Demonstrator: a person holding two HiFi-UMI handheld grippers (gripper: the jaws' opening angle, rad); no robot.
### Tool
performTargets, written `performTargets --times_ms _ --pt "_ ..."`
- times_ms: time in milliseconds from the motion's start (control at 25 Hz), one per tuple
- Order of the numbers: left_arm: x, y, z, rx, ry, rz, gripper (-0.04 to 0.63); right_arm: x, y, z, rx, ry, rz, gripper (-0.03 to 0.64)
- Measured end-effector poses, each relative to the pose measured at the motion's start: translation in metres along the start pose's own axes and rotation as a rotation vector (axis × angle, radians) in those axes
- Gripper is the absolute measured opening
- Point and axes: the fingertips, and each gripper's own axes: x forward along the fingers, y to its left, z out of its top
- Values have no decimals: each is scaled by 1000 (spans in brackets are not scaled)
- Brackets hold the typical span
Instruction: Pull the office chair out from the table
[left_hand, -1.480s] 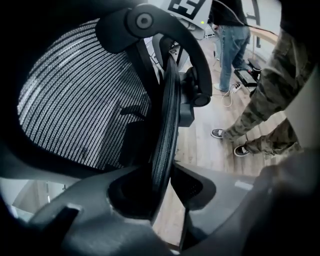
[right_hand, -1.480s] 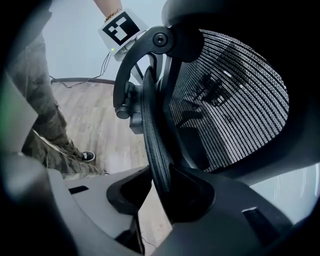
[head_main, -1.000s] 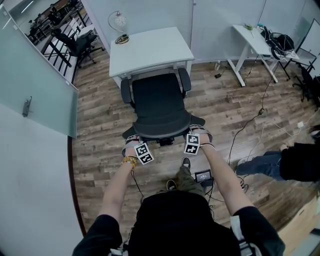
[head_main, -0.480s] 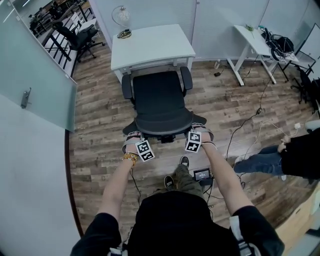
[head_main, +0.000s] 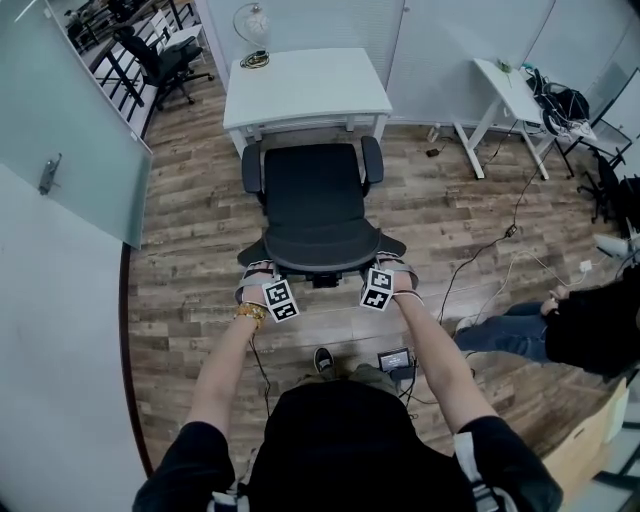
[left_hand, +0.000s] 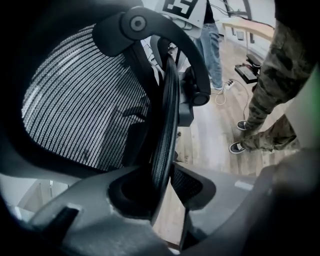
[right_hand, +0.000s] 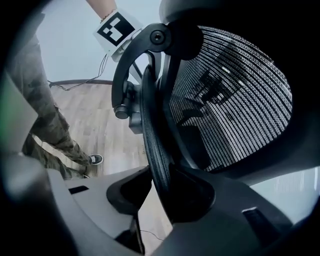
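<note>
Head view: the office chair (head_main: 313, 205) stands on the wood floor (head_main: 190, 290), seat front at the white table (head_main: 305, 90)'s near edge. My left gripper (head_main: 258, 280) and right gripper (head_main: 392, 272) sit at the backrest's top corners.

Left gripper view: I see jaws partly open, clamped on the backrest rim (left_hand: 164, 135).

Right gripper view: likewise clamped on that rim.

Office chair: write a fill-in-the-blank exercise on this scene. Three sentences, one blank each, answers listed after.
1. The left gripper and the right gripper each clamp the rim of the office chair's ___.
2. The chair's seat points toward a ___ table.
3. The chair's mesh and frame are ___ in colour.

Missing words: backrest; white; black.
</note>
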Motion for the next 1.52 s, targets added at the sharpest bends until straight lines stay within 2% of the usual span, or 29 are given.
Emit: performTargets --times_ms 1520 --pt "-60 -91 27 -45 58 16 135 -56 82 -31 -35 -30 5 105"
